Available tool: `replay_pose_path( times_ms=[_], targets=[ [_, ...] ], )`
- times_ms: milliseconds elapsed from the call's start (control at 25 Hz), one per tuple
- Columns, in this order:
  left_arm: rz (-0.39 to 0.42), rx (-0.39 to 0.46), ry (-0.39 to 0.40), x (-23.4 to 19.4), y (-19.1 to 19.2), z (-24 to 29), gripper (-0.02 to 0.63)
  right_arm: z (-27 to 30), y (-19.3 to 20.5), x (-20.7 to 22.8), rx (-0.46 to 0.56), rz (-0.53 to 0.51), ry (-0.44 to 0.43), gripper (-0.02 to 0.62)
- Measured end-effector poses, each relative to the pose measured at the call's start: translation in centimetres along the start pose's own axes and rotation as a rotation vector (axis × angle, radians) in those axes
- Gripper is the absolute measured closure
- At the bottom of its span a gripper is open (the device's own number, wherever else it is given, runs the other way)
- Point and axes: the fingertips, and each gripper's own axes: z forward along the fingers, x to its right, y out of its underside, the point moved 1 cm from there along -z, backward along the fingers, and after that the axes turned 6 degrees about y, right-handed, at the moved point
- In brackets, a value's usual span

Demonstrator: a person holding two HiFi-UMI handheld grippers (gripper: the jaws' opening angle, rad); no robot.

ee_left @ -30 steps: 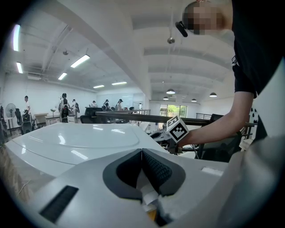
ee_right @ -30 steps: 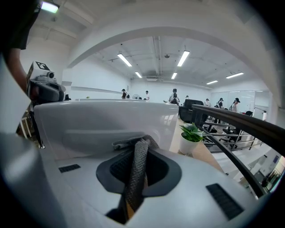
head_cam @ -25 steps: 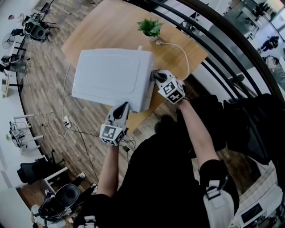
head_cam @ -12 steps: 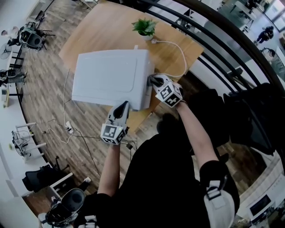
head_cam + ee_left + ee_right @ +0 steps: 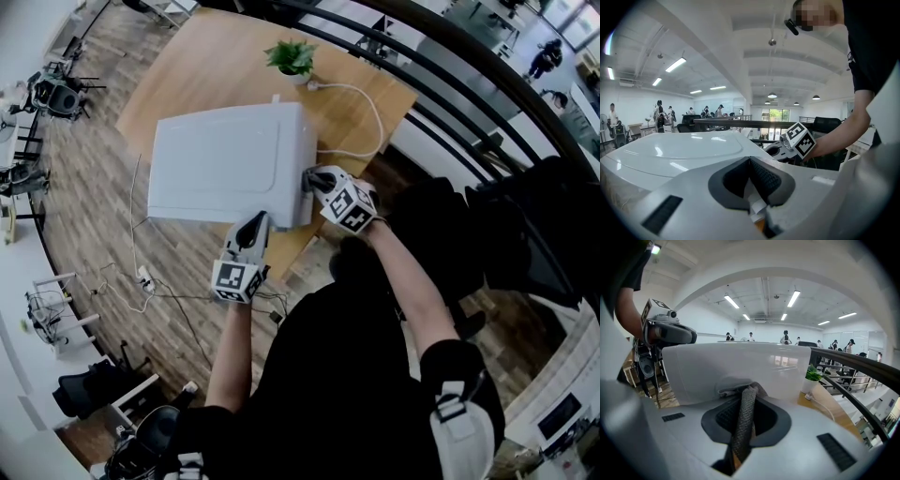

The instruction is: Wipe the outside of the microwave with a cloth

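Observation:
A white microwave stands on a wooden table. My right gripper is at the microwave's right side wall, shut on a pale grey cloth that is pressed against that wall. My left gripper rests at the microwave's near front edge, jaws together, with the white top stretching away just past its tips. The right gripper's marker cube shows in the left gripper view, beyond the microwave's right edge.
A small potted plant and a white cable lie on the table behind the microwave. A black railing runs along the right. Cables trail over the wood floor at the left, near office chairs.
My right gripper has slid with the cloth along the microwave's right side toward the near corner. The left gripper has stayed at the front edge.

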Motion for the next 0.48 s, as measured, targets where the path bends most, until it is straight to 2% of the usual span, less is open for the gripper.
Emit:
replay_pose_path(
  times_ms=[480],
  targets=[
    [0.021, 0.014, 0.036, 0.0, 0.0, 0.3, 0.603, -0.6, 2.1, -4.5, -0.016, 0.025, -0.001, 0.565]
  ],
)
